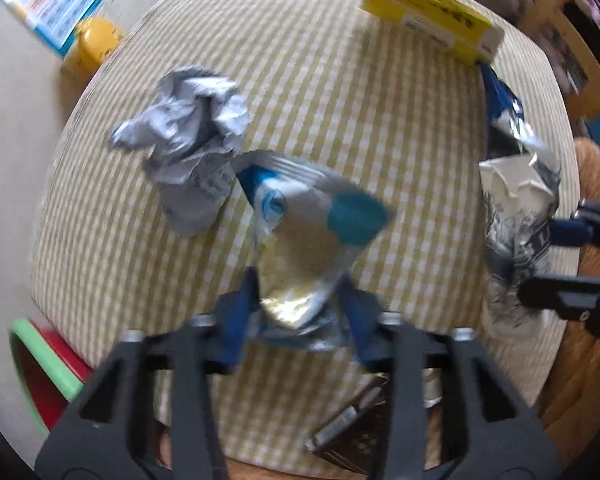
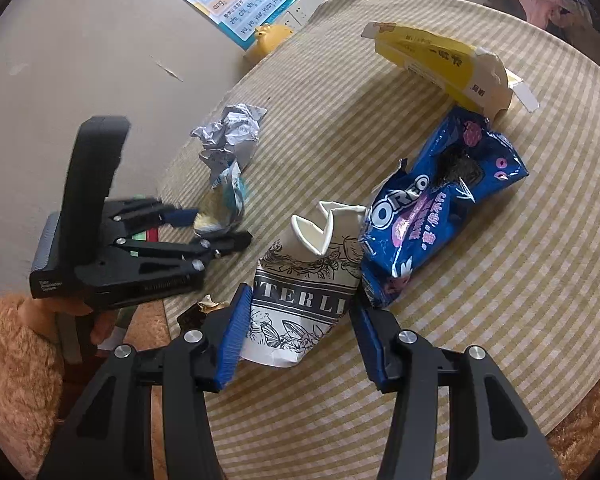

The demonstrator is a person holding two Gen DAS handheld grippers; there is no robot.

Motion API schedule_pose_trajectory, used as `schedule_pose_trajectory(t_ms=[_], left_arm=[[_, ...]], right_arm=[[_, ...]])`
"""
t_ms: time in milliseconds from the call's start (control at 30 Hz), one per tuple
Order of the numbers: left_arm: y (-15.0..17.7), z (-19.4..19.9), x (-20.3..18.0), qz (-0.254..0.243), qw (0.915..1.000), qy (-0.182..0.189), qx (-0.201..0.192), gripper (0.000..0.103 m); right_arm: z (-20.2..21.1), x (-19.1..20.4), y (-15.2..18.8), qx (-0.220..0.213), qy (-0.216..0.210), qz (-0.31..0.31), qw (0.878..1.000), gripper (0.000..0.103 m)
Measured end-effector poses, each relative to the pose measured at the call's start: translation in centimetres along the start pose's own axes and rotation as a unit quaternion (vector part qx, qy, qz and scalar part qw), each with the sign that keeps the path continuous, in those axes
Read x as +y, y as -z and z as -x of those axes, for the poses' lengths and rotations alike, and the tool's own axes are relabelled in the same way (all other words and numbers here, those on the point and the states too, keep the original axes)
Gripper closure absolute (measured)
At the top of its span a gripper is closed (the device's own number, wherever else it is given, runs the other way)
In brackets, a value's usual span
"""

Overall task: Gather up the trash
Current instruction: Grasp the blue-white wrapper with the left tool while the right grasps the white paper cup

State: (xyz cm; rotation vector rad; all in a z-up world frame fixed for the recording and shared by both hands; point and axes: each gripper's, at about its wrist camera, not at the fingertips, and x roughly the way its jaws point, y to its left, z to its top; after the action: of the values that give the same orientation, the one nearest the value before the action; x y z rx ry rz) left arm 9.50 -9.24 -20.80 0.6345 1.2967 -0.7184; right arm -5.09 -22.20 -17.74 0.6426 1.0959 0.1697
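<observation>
You see a round table [image 2: 480, 240] covered in yellow-and-white check, a blue cookie bag [image 2: 440, 208] with pink print, and a yellow box [image 2: 440, 64]. The crushed paper cup [image 2: 300, 288] is white with black line drawings and lettering. The crumpled paper [image 1: 188, 136] looks grey-white, and the wrapper [image 1: 312, 216] is silver with teal-blue patches.

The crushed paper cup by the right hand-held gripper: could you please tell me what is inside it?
The paper cup lies crushed on the striped tablecloth. Its torn rim shows only a bare white lining. Deeper down, the folded walls hide the inside, so any contents cannot be seen.
</observation>
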Motion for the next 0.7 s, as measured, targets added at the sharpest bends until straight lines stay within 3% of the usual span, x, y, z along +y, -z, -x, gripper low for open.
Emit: schedule_pose_trajectory(t_ms=[133, 233, 333, 400, 467, 600, 700], left_arm=[[1.4, 1.2, 0.9, 0.074, 0.9964, 0.04, -0.004, 0.072], [3.2, 2.0, 1.4, 0.142, 0.9874, 0.07, -0.01, 0.072], [4.4, 2.2, 1.8, 0.185, 0.9808, 0.06, -0.018, 0.068], [5.3, 2.4, 1.7, 0.202, 0.9776, 0.055, -0.028, 0.055], [5.8, 2.8, 1.8, 0.224, 0.9725, 0.05, -0.04, 0.049], [6.4, 3.3, 2.6, 0.254, 0.9636, 0.053, -0.062, 0.046], [6.8, 3.6, 2.9, 0.252, 0.9645, 0.043, -0.066, 0.046]], right_arm=[[0.2, 0.3, 0.1, 0.006, -0.003, 0.011, 1.0, 0.055], [-0.2, 1.0, 0.2, 0.02, 0.009, 0.029, 0.999, 0.054], [-0.9, 1.4, 0.4, 0.033, 0.017, 0.04, 0.999, 0.053], [-1.1, 1.5, 0.5, 0.036, 0.02, 0.043, 0.998, 0.052], [-0.9, 1.6, 0.4, 0.029, 0.025, 0.04, 0.998, 0.044], [-0.6, 1.3, 0.4, 0.023, 0.026, 0.036, 0.999, 0.041], [-0.7, 1.4, 0.5, 0.024, 0.027, 0.036, 0.999, 0.041]])
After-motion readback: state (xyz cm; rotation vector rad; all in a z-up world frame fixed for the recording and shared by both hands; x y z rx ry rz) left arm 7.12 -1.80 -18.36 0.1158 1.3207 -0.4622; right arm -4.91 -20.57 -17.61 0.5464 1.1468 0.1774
